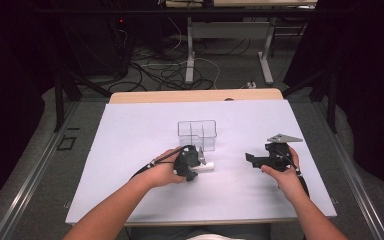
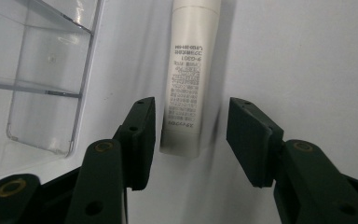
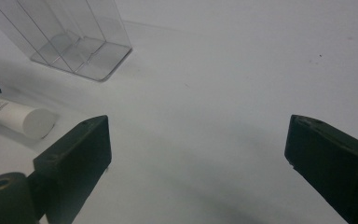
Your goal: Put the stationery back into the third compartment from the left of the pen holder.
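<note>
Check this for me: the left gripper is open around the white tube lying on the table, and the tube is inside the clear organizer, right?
Not quite. The left gripper is open around the white tube, but the tube lies on the table beside the clear organizer, not inside it. The left gripper view shows this.

The tube just beside the clear plastic organizer was white, with rows of fine dark print along its side. The sheet under that organizer was plain white, the grippers' jaws black.
</note>
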The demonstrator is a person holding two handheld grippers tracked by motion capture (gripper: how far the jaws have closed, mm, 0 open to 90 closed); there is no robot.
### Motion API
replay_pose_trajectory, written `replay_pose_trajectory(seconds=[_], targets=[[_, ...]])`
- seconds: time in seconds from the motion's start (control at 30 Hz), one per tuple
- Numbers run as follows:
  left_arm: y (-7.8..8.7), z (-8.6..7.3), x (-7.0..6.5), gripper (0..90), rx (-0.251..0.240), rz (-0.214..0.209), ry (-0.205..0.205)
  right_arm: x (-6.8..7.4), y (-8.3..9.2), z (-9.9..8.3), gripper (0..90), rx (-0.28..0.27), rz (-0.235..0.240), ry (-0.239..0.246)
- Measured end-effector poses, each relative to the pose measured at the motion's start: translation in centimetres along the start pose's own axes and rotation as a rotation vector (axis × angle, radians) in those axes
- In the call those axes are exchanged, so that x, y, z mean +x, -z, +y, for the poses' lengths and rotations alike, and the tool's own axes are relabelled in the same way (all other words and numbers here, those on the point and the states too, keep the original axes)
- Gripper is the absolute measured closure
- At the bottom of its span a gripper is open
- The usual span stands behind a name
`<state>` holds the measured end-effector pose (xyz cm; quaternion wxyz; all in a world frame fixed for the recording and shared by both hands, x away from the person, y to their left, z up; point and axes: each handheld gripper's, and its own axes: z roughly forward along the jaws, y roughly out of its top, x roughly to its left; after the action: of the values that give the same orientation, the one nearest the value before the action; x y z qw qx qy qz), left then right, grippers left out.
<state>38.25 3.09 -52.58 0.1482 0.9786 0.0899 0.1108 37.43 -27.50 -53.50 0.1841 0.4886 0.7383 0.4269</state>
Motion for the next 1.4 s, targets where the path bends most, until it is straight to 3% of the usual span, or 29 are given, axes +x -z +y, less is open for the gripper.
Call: replay_pose_trajectory(seconds=[0.57,1.0,1.4], targets=[[-0.24,0.22,0.04,67.4,0.041,0.033,-0.047,0.00,-0.09,-0.07,6.8,0.009,0.000,0.011],[-0.04,0.27,-0.10,69.5,0.040,0.030,-0.064,0.01,-0.16,-0.11,6.8,0.011,0.001,0.006],[0.02,0.29,-0.14,70.7,0.038,0.030,-0.056,0.00,-0.21,-0.14,6.8,0.014,0.000,0.004]])
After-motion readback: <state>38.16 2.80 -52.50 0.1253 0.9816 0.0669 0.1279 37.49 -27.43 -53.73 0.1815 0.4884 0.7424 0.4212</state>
